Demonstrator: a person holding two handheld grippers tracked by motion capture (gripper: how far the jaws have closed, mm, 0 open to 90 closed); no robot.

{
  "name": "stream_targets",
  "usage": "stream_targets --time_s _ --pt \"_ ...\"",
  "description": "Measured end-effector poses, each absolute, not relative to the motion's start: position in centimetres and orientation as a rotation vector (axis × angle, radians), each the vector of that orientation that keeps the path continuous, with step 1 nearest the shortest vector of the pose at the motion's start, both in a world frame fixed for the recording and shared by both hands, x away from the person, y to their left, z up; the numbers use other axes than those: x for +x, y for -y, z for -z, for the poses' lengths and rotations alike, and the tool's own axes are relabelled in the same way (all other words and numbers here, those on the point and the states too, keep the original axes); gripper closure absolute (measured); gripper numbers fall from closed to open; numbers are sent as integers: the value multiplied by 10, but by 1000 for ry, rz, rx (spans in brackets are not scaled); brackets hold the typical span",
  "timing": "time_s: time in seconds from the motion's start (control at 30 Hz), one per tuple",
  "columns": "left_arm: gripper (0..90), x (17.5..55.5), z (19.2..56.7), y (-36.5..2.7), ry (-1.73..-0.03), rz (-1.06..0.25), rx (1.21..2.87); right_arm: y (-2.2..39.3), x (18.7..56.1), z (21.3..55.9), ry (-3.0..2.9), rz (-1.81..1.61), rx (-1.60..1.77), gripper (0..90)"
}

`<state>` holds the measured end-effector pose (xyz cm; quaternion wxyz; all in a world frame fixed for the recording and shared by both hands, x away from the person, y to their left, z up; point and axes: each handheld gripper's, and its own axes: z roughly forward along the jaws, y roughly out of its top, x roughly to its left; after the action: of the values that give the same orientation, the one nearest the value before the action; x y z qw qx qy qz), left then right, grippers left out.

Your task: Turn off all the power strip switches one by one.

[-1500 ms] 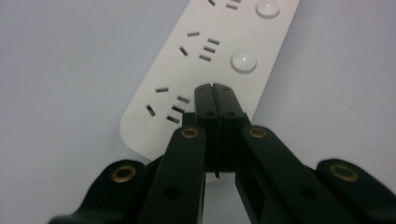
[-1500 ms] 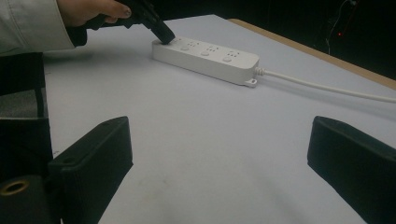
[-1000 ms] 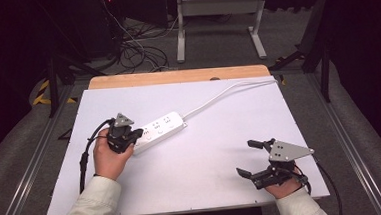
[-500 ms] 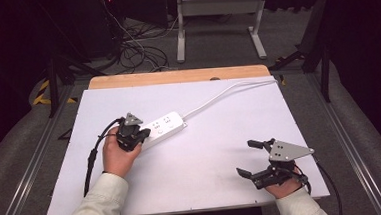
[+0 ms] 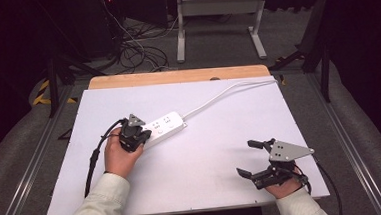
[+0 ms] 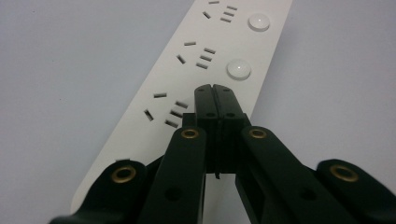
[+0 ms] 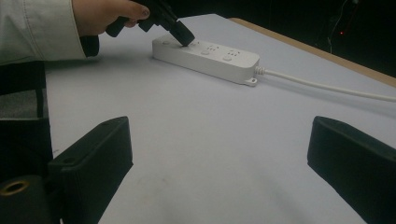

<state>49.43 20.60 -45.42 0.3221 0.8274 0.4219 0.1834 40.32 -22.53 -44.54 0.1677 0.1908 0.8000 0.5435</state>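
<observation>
A white power strip (image 5: 168,124) lies left of centre on the white board, its cable (image 5: 227,92) running to the far right edge. My left gripper (image 5: 145,134) is shut, and its joined tips rest on the near end of the strip. The left gripper view shows the shut gripper (image 6: 215,92) against the strip (image 6: 205,56), just below a round button (image 6: 238,69) and beside a socket. My right gripper (image 5: 245,158) stands open near the front right, nothing between its fingers. In the right gripper view the strip (image 7: 210,55) lies far ahead of the open gripper (image 7: 219,154), with the left gripper (image 7: 183,35) on it.
The white board (image 5: 208,186) covers a wooden table whose far edge (image 5: 176,77) shows. Beyond it, loose cables (image 5: 135,51) and a grey metal stand (image 5: 218,15) are on the floor. Rails run along both sides of the table.
My left gripper has moved right and forward until its shut tips rest on the strip's near end. The right gripper has stayed put and open.
</observation>
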Motion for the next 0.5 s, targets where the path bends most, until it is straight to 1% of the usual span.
stream_targets --time_s 0.5 --pt "900 494 456 -206 -1114 -530 2196 225 403 445 -2276 -1545 538 70"
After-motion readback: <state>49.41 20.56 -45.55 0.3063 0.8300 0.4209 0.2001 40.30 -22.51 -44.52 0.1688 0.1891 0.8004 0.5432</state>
